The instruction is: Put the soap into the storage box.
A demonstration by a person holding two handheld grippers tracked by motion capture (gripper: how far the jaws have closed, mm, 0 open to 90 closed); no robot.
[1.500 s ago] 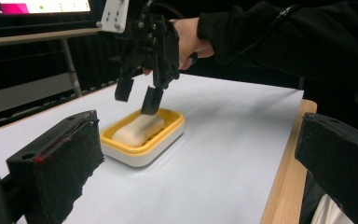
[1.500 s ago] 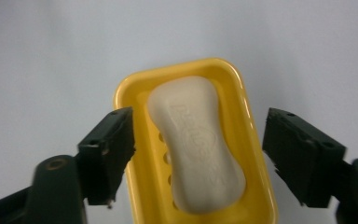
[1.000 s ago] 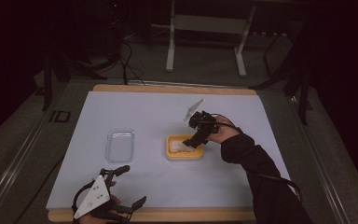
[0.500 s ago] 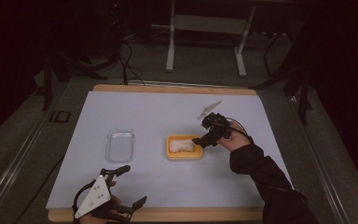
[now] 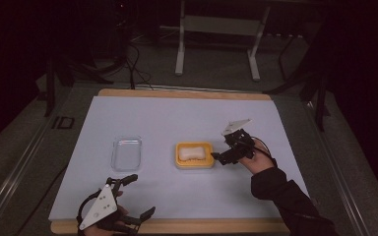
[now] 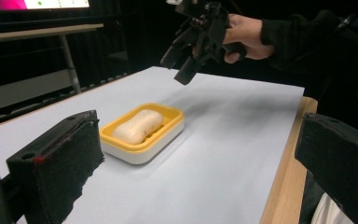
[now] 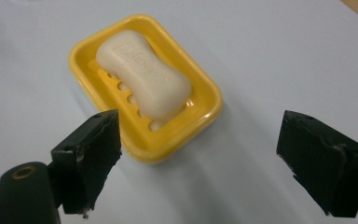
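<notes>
Right gripper (image 5: pixel 225 156) is pulled back off the soap dish (image 5: pixel 194 155), jaws spread, empty. Soap (image 5: pixel 192 153) is left lying in it; placing seems done. Left gripper (image 5: pixel 128 196) is parked near the table edge, jaws apart.

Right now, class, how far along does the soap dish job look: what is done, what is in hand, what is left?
Done: the soap bar lies in the yellow dish. In hand: nothing; the right hand-held gripper hangs open beside the dish, and the left hand-held gripper waits open near the table's front edge. Left, probably: the clear lid lies apart on the table, so covering the dish may remain.
</notes>
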